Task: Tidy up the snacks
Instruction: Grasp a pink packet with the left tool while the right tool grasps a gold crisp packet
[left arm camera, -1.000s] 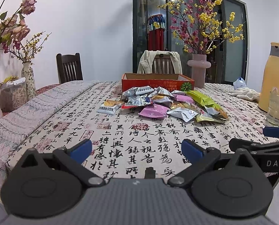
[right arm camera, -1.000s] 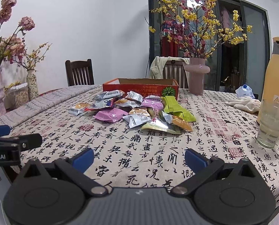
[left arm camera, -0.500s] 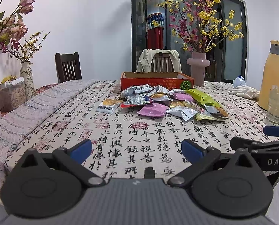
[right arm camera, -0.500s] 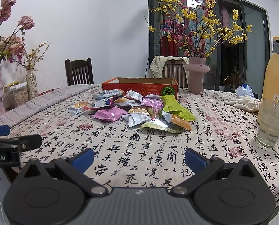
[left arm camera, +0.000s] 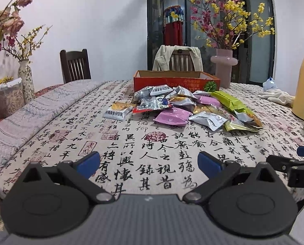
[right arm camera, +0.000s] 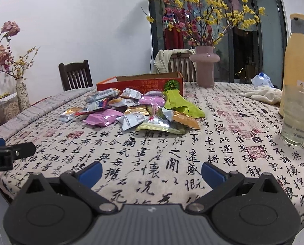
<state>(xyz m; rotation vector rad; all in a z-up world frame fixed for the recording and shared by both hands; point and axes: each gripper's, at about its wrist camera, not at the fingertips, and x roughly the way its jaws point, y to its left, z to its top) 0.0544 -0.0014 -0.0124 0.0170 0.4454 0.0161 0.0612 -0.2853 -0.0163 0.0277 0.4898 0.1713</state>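
Lying in a loose heap at mid-table, the foil and plastic snack packets (left arm camera: 178,108) (right arm camera: 131,112) (silver, purple, green, orange) rest on the calligraphy-printed tablecloth (left arm camera: 147,155) (right arm camera: 172,159), touching the front wall of an open, shallow orange cardboard box (left arm camera: 176,80) (right arm camera: 139,82). Near the table's front edge, the left gripper (left arm camera: 148,162) and right gripper (right arm camera: 152,172) each hover with blue-padded jaws spread wide, holding nothing. A pink ceramic vase of flowering branches (right arm camera: 205,67) stands behind the box; a clear drinking glass (right arm camera: 295,120) and yellow thermos jug (right arm camera: 301,61) stand at right.
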